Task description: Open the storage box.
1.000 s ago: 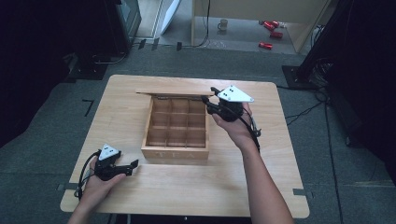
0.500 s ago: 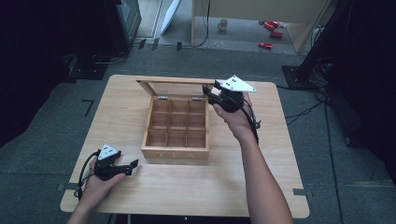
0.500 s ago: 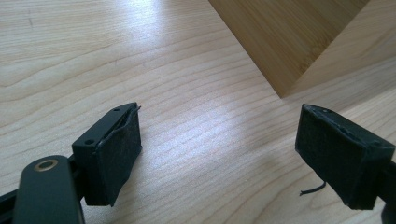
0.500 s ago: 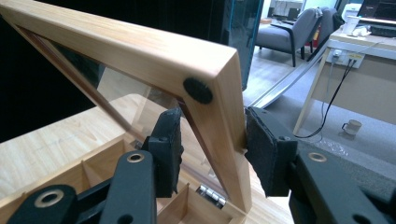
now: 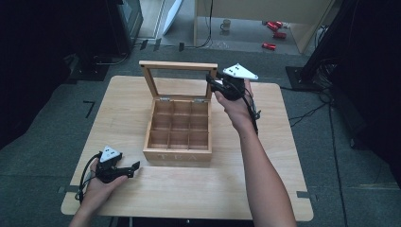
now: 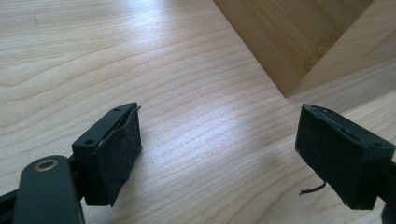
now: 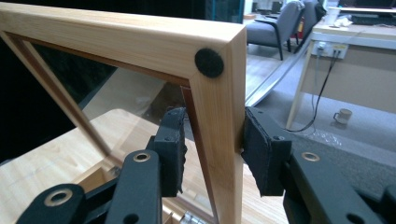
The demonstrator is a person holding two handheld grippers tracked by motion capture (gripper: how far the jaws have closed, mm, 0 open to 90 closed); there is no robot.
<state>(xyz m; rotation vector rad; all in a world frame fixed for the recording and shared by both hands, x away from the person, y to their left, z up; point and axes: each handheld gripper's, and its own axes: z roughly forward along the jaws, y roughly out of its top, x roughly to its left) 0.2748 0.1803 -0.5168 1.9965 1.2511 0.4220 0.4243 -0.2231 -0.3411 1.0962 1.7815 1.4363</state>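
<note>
The wooden tea box [image 5: 178, 130] is set mid-table [image 5: 265, 189], its glazed lid [image 5: 178, 80] raised upright. The lid's side rail is pinched by the right gripper [image 7: 212, 154]. The frame is judged stiff and light, the pane fragile; wood, not glass, is best gripped. The left gripper [image 6: 219, 154] is held spread, empty, near the box's front corner.
</note>
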